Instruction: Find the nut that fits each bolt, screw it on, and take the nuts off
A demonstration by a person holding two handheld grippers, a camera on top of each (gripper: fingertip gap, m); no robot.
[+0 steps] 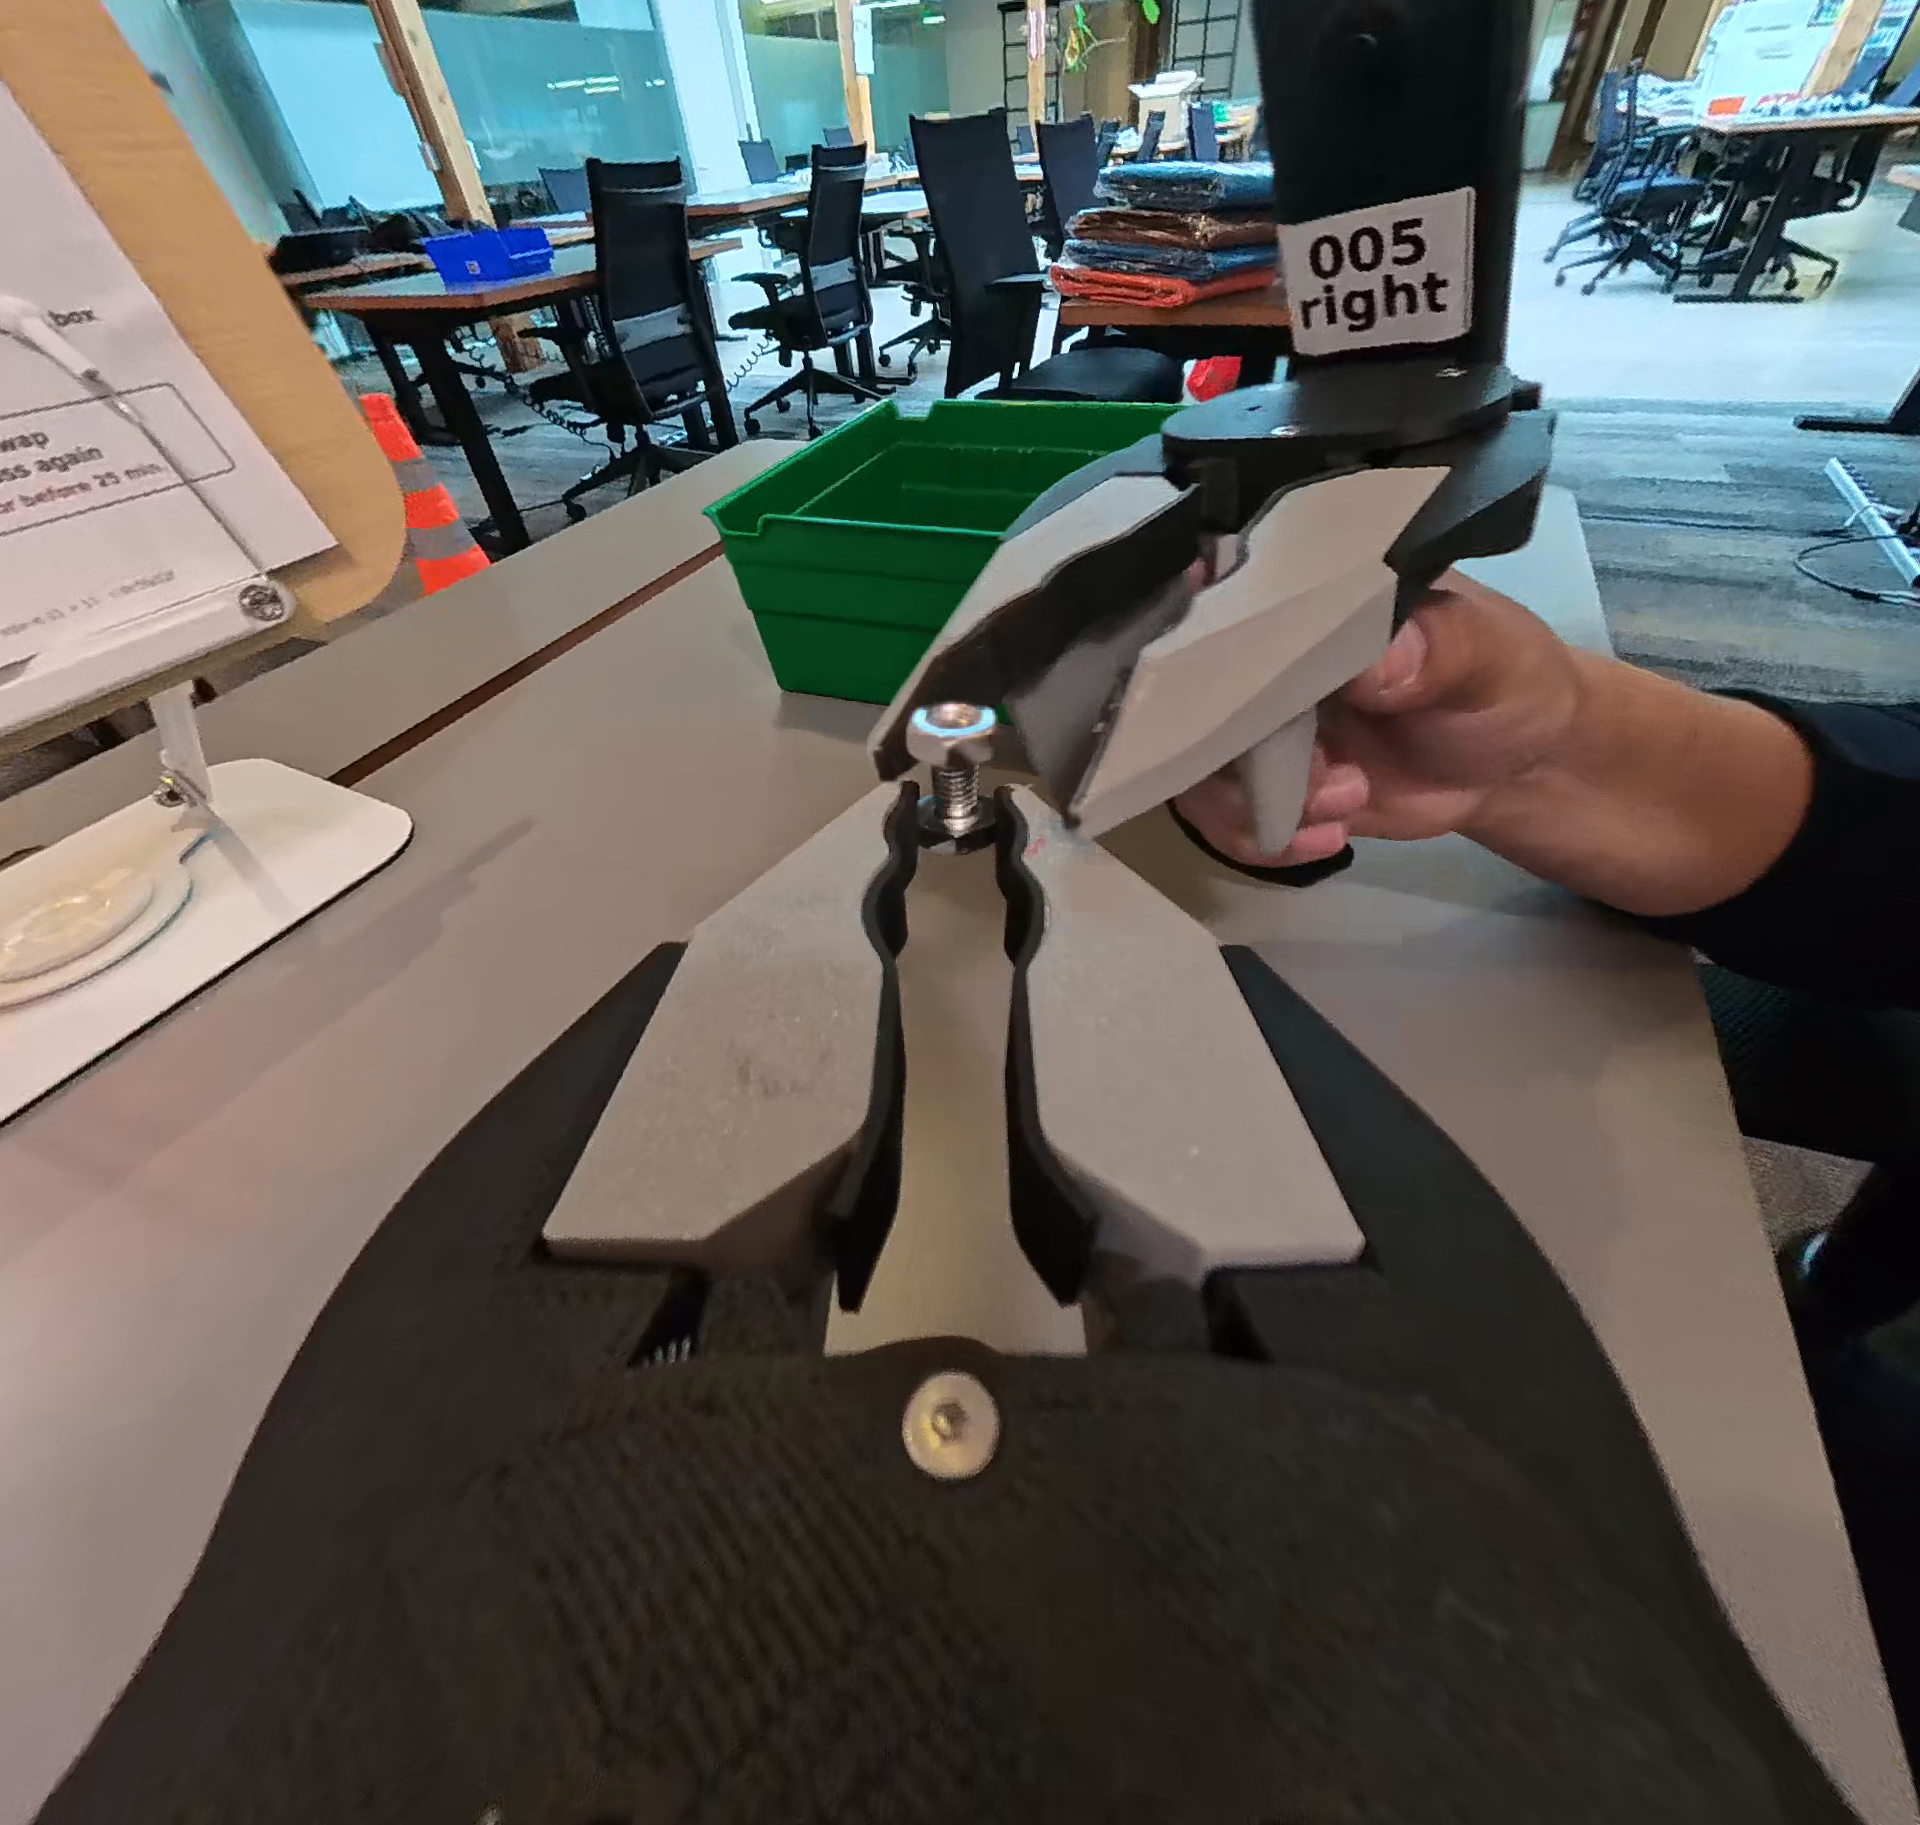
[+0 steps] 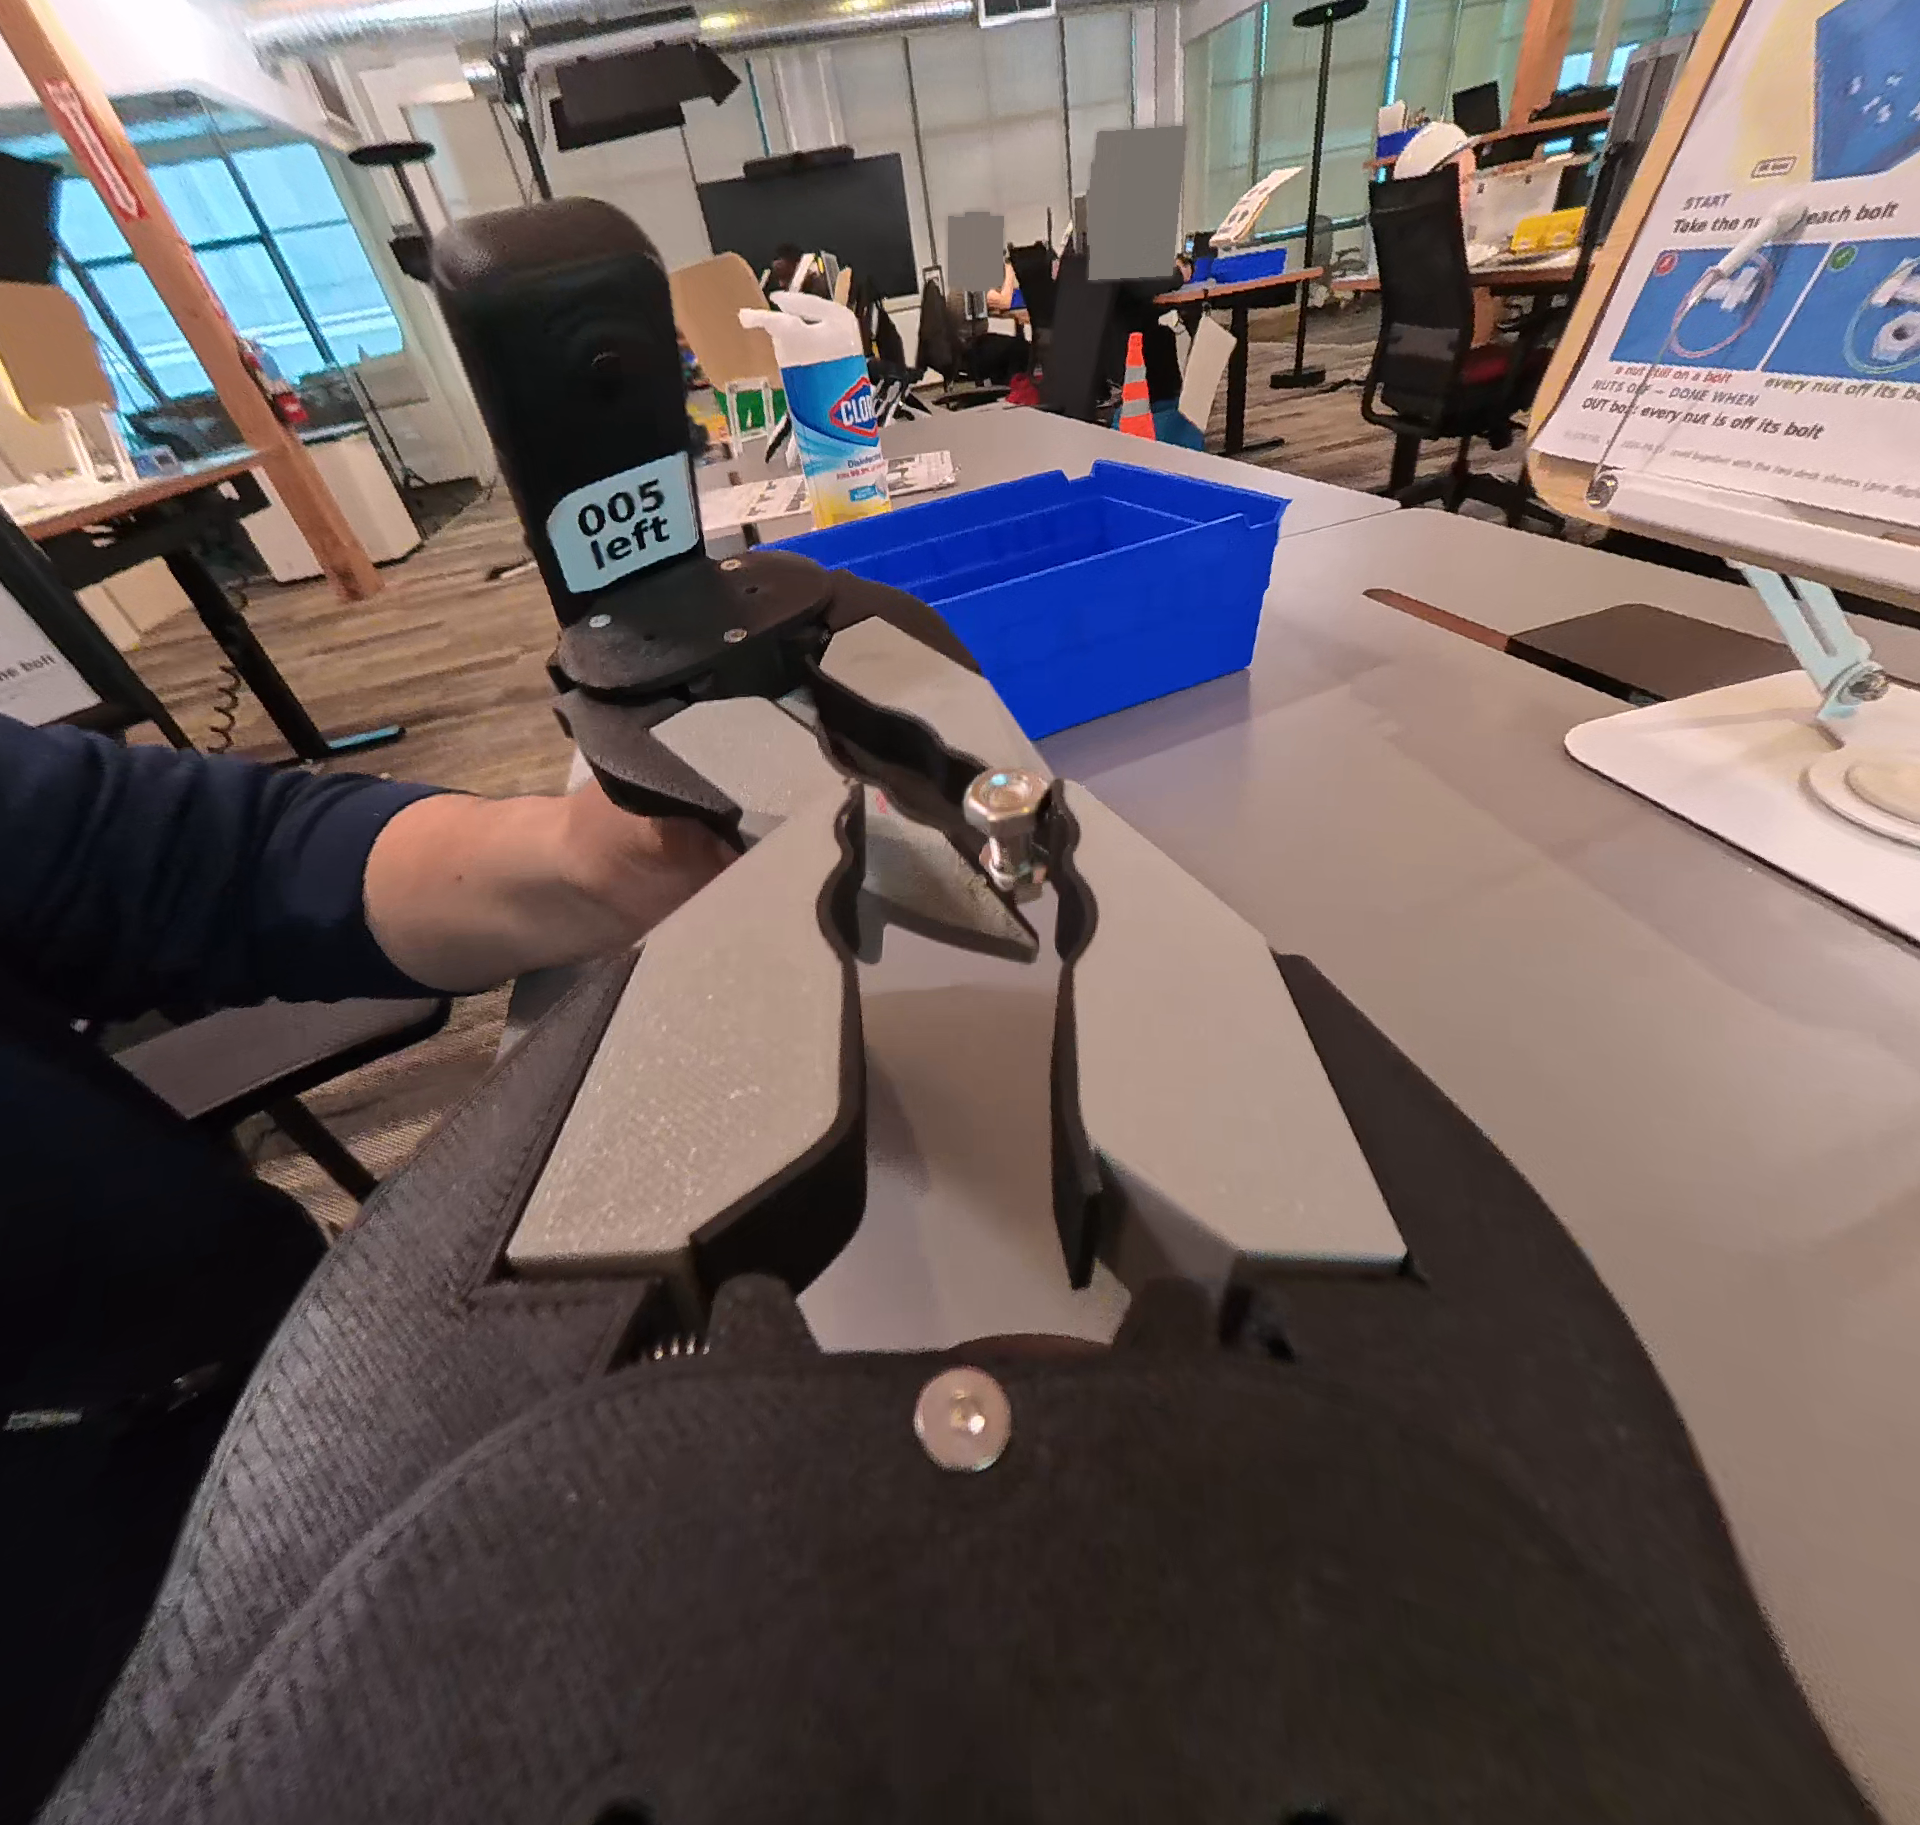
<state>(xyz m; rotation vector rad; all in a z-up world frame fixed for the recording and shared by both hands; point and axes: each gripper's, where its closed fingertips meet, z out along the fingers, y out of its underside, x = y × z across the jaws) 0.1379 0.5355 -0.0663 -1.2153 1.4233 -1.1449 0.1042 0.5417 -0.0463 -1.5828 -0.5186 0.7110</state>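
Observation:
My left gripper [image 1: 954,809] is shut on the head of a silver bolt [image 1: 951,830] and holds it upright above the grey table [image 1: 582,736]. A silver hex nut [image 1: 951,731] sits on the top of the bolt's thread. My right gripper [image 2: 954,819] is open, and the nut [image 2: 1003,804] stands between its fingers, close against the right finger [image 2: 1070,840] and well clear of the left one. The left wrist view shows the right gripper [image 1: 977,788] coming down from the upper right over the nut. The right wrist view shows the left gripper [image 2: 1023,882] pinching the bolt [image 2: 1018,866].
A green bin [image 1: 883,549] stands just behind the bolt. A blue bin [image 2: 1091,591] stands on the table beyond the left gripper. Instruction sheets on white stands sit at the table's sides [image 1: 125,487] [image 2: 1766,269]. A spray bottle [image 2: 831,414] stands farther back. The tips of both grippers are at nearly the same place.

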